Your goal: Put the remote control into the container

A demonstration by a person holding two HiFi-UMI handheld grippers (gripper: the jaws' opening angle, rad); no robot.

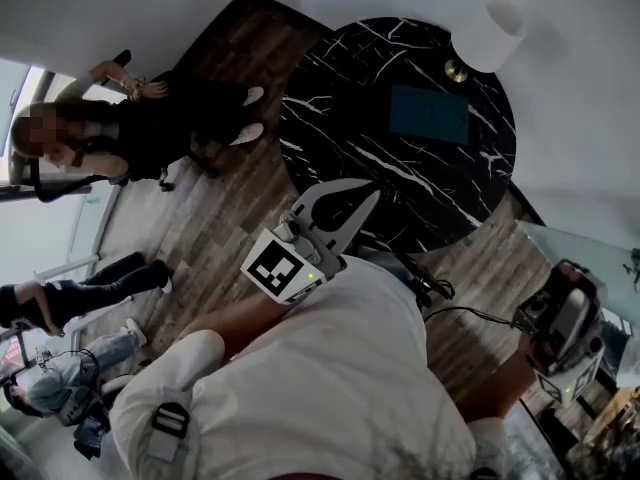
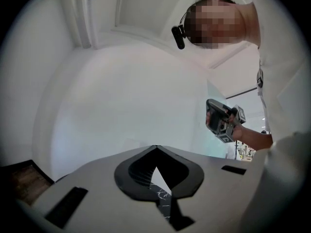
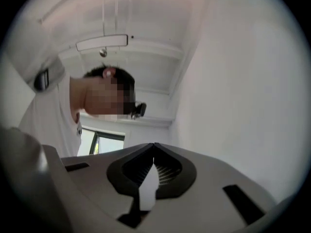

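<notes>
My left gripper (image 1: 372, 196) is held up in front of my chest, just short of the near rim of the round black marble table (image 1: 330, 108). Its jaws are shut with nothing between them, and in its own view the tips (image 2: 155, 147) meet against a white wall. My right gripper (image 1: 568, 273) is raised at my right side, away from the table, also shut and empty (image 3: 154, 145); it shows in the left gripper view too (image 2: 221, 120). A dark teal rectangular thing (image 1: 430, 113) lies flat on the table. I cannot make out a remote control in any view.
A white lamp shade (image 1: 487, 33) on a brass base (image 1: 457, 70) stands at the table's far edge. Seated people (image 1: 150, 128) are on the wooden floor (image 1: 215, 228) at the left. A glass surface (image 1: 580, 243) lies at the right. White walls surround the table.
</notes>
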